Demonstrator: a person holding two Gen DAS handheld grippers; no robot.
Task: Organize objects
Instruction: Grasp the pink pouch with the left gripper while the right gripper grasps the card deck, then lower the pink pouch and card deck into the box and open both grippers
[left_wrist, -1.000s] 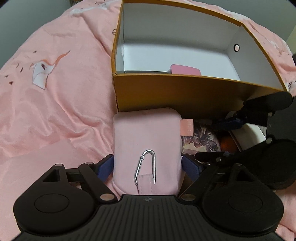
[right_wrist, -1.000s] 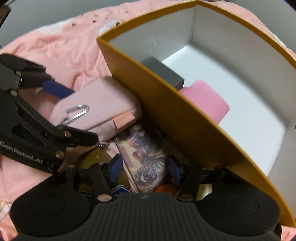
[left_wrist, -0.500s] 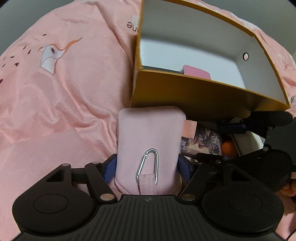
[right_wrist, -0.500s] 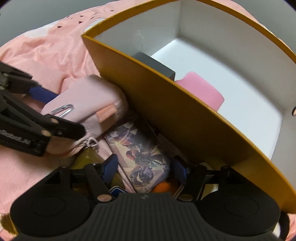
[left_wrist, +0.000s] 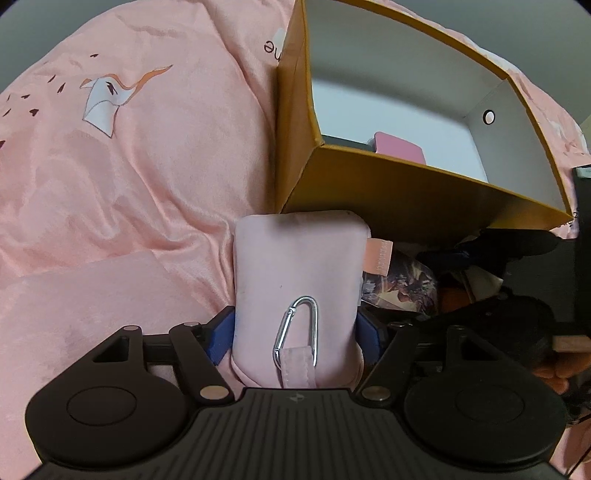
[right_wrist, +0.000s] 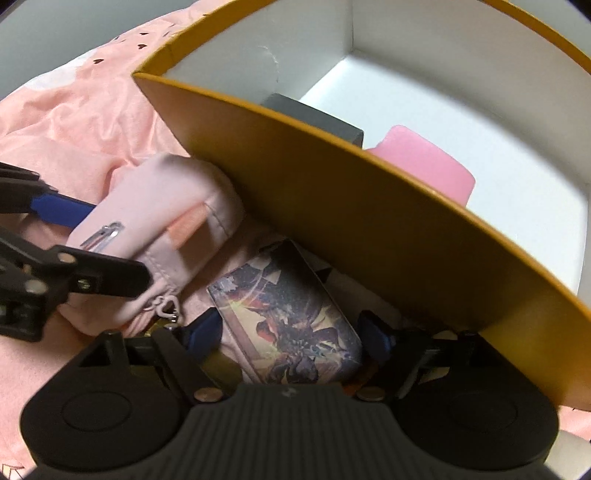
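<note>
Pouch sits clamped in the left gripper; lift it clear over the box wall while the right gripper, jaws just widening, straddles the card pack.

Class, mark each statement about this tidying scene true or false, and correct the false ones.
1. The pink pouch lies outside the yellow box. True.
2. A silver carabiner hangs from the pouch's fabric loop. True.
3. The yellow box is empty. False: a pink block and a dark grey box are inside it.
4. The illustrated card box lies inside the yellow box. False: it lies outside, next to the pouch, in front of the box's wall.
5. The bedding is blue. False: it is pink bedding.
</note>
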